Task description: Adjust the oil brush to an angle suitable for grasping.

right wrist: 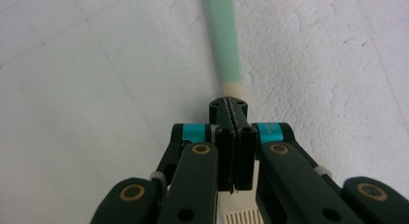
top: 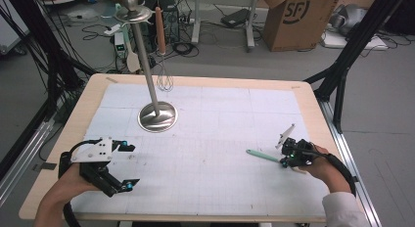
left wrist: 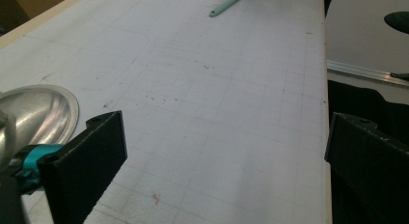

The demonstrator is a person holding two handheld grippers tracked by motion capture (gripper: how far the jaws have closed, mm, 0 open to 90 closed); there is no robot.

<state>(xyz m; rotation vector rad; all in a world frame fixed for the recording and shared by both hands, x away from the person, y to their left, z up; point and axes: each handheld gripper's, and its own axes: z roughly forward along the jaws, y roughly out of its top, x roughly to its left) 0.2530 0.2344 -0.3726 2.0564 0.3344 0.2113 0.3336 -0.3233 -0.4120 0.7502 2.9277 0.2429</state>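
One slim kitchen utensil [top: 264, 155] lies flat near the right edge of the tabletop [top: 205, 153], its mint-green handle [right wrist: 223, 35] pointing away from the right gripper [top: 288, 156], whose jaws are pressed together on the pale neck where handle meets head. It looks light, stiff and smooth, so it may pivot; a hold nearer mid-handle would balance better. Spread wide, the left gripper [top: 117, 163] rests beside the metal stand [top: 157, 115].

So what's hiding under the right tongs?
A mint-green handled utensil runs beneath the shut right tongs; a slotted cream piece shows below them. The middle stretch is covered.
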